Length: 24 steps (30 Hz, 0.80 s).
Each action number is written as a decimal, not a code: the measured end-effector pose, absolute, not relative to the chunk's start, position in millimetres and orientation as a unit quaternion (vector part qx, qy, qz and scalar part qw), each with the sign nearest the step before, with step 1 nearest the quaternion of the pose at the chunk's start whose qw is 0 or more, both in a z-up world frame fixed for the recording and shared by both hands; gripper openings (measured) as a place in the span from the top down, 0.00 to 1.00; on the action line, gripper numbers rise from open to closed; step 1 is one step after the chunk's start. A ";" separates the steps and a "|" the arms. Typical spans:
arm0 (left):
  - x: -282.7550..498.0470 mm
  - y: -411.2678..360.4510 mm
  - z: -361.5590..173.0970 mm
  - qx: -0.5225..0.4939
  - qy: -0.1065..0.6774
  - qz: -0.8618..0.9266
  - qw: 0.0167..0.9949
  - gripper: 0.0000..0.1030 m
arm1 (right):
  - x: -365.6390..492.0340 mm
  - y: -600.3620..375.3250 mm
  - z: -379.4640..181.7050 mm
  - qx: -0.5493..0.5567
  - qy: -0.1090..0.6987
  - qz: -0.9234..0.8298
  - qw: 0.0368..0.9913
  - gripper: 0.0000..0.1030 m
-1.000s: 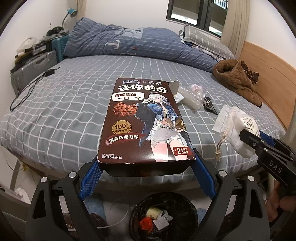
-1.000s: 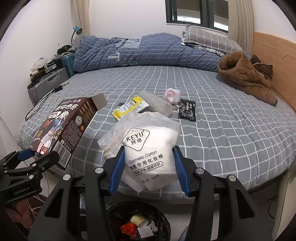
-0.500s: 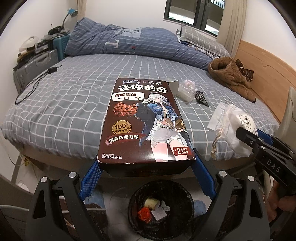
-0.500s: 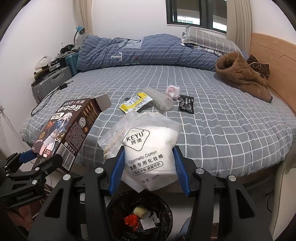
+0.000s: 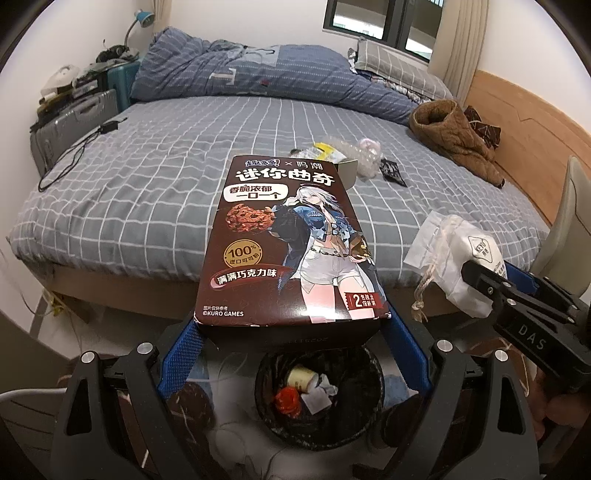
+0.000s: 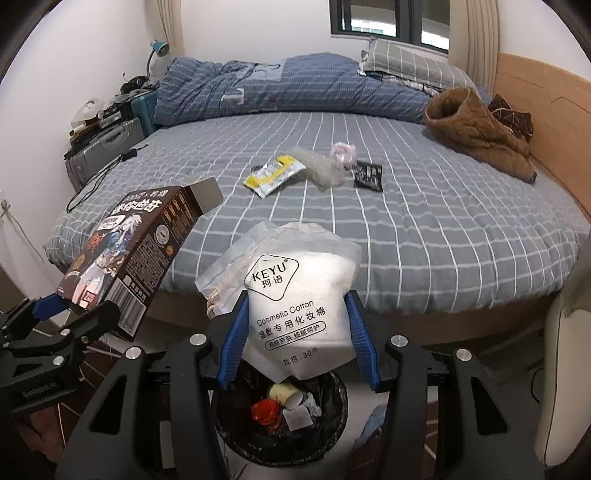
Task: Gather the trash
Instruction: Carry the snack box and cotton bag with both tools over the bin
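Bed, grey-blue checked sheet. Rumpled blue duvet along its far side; checked pillow by the window. Brown quilted jacket near wooden headboard. Grey suitcase, teal lamp at left.

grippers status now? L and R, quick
Left gripper: closed on the cookie box, above the trash bin.
Right gripper: closed on the cosmetic cotton bag, also above the bin.
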<state>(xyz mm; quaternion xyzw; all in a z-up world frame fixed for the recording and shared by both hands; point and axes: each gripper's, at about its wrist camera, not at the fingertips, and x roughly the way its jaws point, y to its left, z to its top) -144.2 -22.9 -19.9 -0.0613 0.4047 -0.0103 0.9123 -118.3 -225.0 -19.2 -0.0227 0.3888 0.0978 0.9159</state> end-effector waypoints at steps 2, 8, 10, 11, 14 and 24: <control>-150.5 -23.6 -23.8 -0.058 0.412 -0.011 0.909 0.15 | -121.9 -226.5 -23.6 -0.021 0.396 0.098 0.913 0.52; -164.4 -26.1 -39.8 -0.054 0.435 -0.014 0.899 0.15 | -131.2 -229.9 -40.6 -0.019 0.418 0.093 0.903 0.52; -167.0 -27.3 -45.4 -0.054 0.443 -0.015 0.895 0.15 | -134.7 -230.6 -46.9 -0.015 0.426 0.092 0.900 0.52; -168.1 -28.1 -48.9 -0.054 0.447 -0.016 0.893 0.15 | -136.4 -230.5 -49.9 -0.017 0.428 0.091 0.899 0.52; -168.0 -30.8 -58.8 -0.052 0.456 -0.018 0.888 0.15 | -139.8 -230.9 -59.7 -0.021 0.435 0.087 0.896 0.52; -157.7 -47.5 -95.9 -0.050 0.486 -0.036 0.872 0.15 | -132.6 -241.8 -108.8 -0.010 0.479 0.076 0.875 0.52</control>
